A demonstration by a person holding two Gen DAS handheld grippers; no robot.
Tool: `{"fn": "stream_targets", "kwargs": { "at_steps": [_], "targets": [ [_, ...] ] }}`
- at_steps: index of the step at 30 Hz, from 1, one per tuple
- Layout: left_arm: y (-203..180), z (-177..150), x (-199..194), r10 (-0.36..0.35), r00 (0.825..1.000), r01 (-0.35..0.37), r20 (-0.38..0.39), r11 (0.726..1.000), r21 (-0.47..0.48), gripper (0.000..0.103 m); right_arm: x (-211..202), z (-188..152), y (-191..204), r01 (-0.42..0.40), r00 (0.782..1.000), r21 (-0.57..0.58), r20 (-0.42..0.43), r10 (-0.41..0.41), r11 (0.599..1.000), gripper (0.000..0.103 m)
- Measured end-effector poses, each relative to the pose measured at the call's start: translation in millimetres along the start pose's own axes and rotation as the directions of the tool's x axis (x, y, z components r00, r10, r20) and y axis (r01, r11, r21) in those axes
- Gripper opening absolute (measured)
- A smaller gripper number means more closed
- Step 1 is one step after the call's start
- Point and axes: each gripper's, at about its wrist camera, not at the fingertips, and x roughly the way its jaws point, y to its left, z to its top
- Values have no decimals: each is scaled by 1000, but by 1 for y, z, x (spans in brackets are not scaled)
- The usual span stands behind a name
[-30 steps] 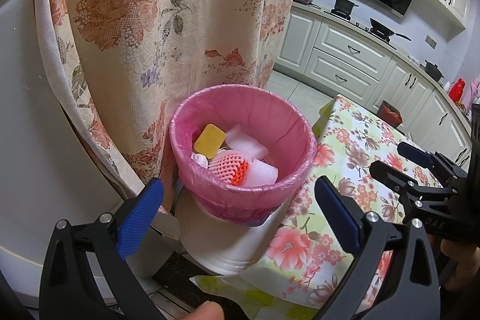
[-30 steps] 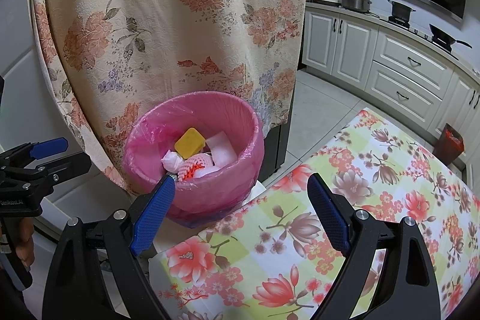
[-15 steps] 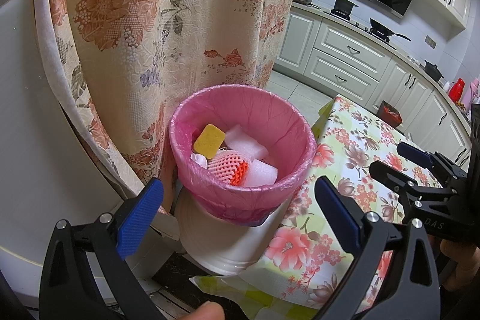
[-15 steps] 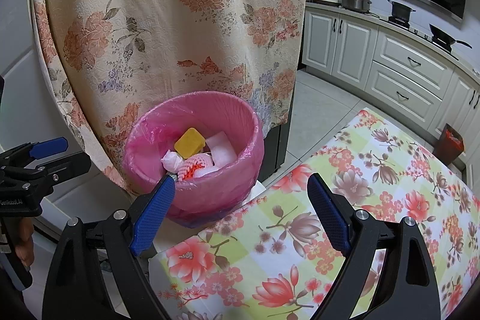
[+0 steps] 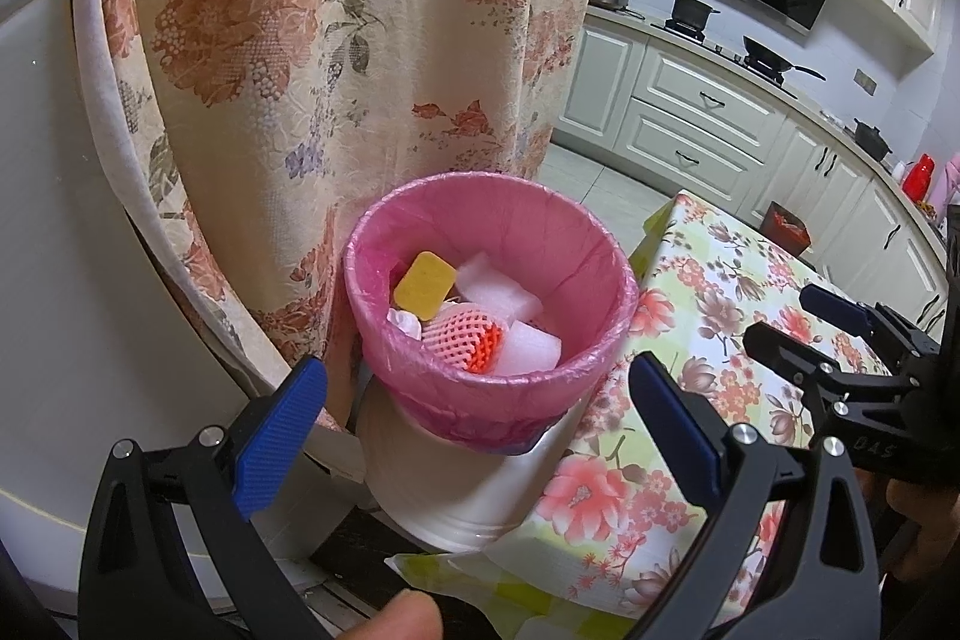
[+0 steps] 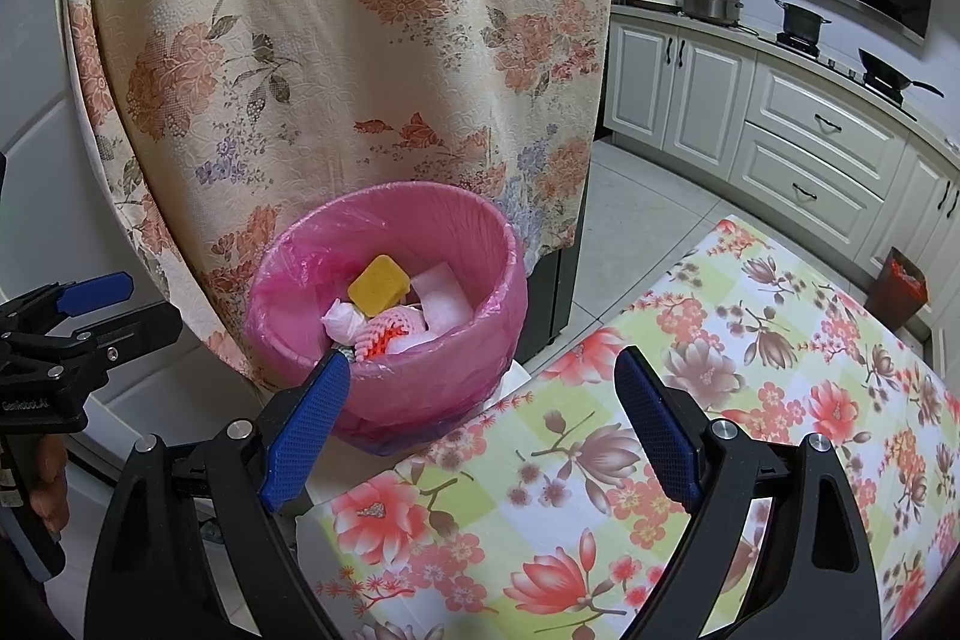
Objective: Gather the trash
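A white bin lined with a pink bag [image 5: 576,244] [image 6: 498,292] stands beside the table's corner. In it lie a yellow sponge [image 5: 423,285] [image 6: 379,284], white foam pieces [image 5: 498,292] [image 6: 445,298] and a pink-and-orange foam net [image 5: 465,340] [image 6: 390,331]. My left gripper [image 5: 474,424] hovers open just in front of the bin, nothing between its blue pads. My right gripper [image 6: 480,421] is open too, above the table corner to the bin's right, and empty. Each gripper shows at the edge of the other's view.
A floral curtain [image 5: 336,58] [image 6: 360,40] hangs right behind the bin. The flowered tablecloth [image 5: 708,334] [image 6: 750,370] covers the table to the right. Kitchen cabinets [image 6: 810,136], a stove with pots and a small red bin [image 6: 903,286] lie beyond on a tiled floor.
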Motion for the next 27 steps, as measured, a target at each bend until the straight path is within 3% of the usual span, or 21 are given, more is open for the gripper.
{"fn": "stream_targets", "kwargs": {
  "at_steps": [20, 27],
  "targets": [
    [-2, 2, 2, -17, 1000, 17, 11, 1000, 5, 98, 2, -2, 0, 0, 1000, 2, -7, 0, 1000, 85],
    [-4, 3, 3, 6, 1000, -6, 19, 1000, 12, 98, 2, -3, 0, 0, 1000, 3, -7, 0, 1000, 85]
  ]
}}
